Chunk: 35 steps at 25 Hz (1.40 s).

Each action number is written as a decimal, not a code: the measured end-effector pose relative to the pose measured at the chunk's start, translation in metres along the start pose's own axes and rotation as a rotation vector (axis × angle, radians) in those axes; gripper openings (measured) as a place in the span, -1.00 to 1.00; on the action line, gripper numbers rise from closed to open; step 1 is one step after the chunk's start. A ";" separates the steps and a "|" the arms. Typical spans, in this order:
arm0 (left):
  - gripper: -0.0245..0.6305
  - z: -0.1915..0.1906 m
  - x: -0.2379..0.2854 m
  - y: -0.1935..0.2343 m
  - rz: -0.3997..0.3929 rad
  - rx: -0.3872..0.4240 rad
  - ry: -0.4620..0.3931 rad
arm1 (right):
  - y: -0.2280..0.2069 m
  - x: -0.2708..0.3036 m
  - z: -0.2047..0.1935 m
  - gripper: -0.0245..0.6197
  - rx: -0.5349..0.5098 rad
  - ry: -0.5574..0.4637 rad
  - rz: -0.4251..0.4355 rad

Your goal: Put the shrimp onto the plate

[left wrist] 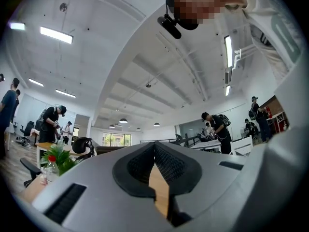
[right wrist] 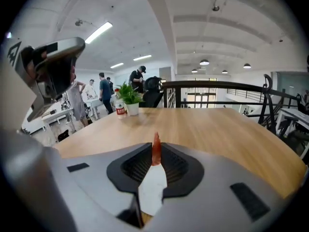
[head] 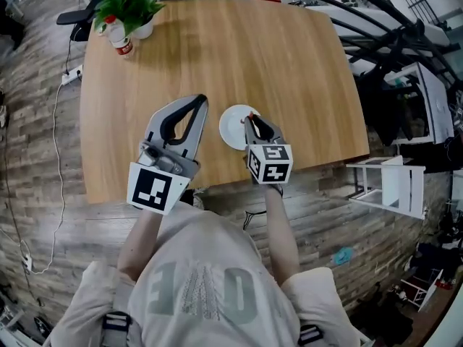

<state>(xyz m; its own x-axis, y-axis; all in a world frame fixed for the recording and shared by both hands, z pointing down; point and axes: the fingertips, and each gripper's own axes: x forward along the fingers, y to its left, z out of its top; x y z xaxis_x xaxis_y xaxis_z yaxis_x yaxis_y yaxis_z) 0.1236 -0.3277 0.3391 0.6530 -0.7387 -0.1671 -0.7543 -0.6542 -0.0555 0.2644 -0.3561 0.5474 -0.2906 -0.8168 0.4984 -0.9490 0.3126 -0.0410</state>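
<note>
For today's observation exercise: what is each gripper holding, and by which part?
The right gripper pinches the shrimp low down, its red tip poking above the fingers. The left gripper holds nothing.

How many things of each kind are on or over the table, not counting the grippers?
Plate: 1
Shrimp: 1, pinched in the right gripper
Potted plant: 1
Bottle: 1
Total: 4
</note>
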 end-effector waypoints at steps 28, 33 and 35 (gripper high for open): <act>-0.90 -0.026 0.003 0.044 0.011 -0.043 0.041 | -0.001 0.052 -0.081 -0.60 0.036 0.440 -0.005; -0.90 -0.023 0.006 0.044 0.002 -0.038 0.034 | -0.006 0.040 -0.031 -0.60 0.069 0.292 -0.018; -0.90 -0.021 0.008 0.043 -0.003 -0.036 0.030 | -0.007 0.030 0.007 -0.60 0.085 0.163 -0.027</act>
<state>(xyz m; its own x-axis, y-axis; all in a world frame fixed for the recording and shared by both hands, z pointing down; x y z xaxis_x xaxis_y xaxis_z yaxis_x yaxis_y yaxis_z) 0.0981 -0.3653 0.3559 0.6576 -0.7407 -0.1376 -0.7495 -0.6617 -0.0201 0.2611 -0.3866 0.5563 -0.2477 -0.7325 0.6341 -0.9651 0.2439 -0.0952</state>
